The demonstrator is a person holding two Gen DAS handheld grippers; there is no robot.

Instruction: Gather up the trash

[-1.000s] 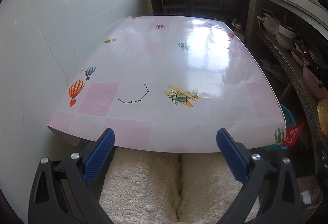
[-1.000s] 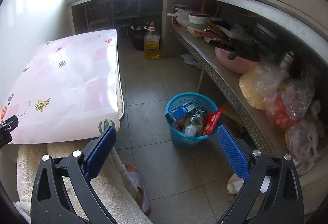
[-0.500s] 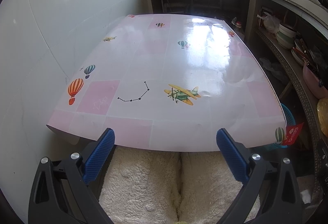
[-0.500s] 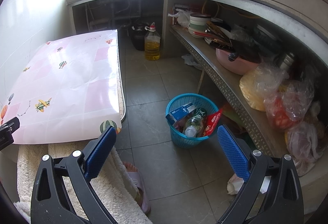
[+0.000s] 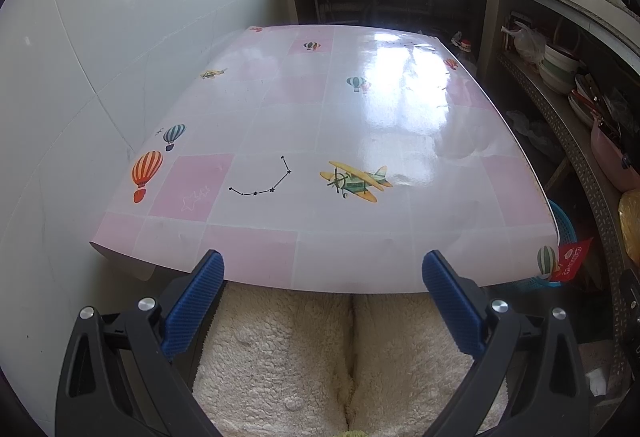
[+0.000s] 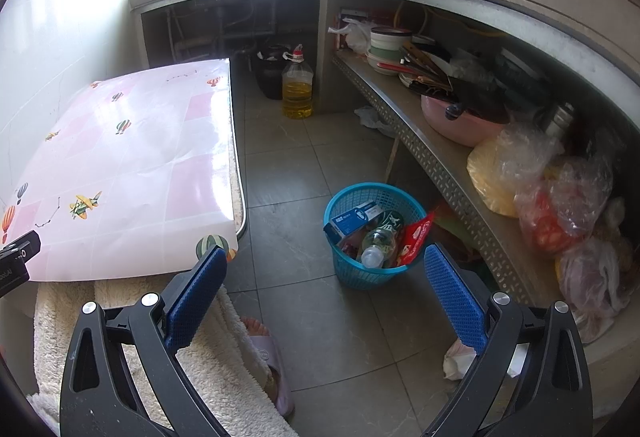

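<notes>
The left gripper (image 5: 323, 269) hangs just off the near edge of the tabletop (image 5: 352, 125), jaws spread wide and empty, above cream fleece-covered legs (image 5: 320, 349). The right gripper (image 6: 325, 265) is likewise spread with nothing between its jaws, over the tiled floor (image 6: 288, 173) off the tabletop's right edge. The blue basket (image 6: 360, 275) stands on that floor near the shelf (image 6: 440, 165), holding a box (image 6: 354, 219), a bottle (image 6: 376, 245) and a red wrapper (image 6: 414, 239). Open floor lies between basket and tabletop.

A glossy pink-and-white checked table (image 5: 320, 141) stands left against the white tiled wall (image 5: 80, 57); a clear plastic jug of yellow oil (image 6: 297, 87) sits far on the grey tiled floor (image 6: 288, 165).
</notes>
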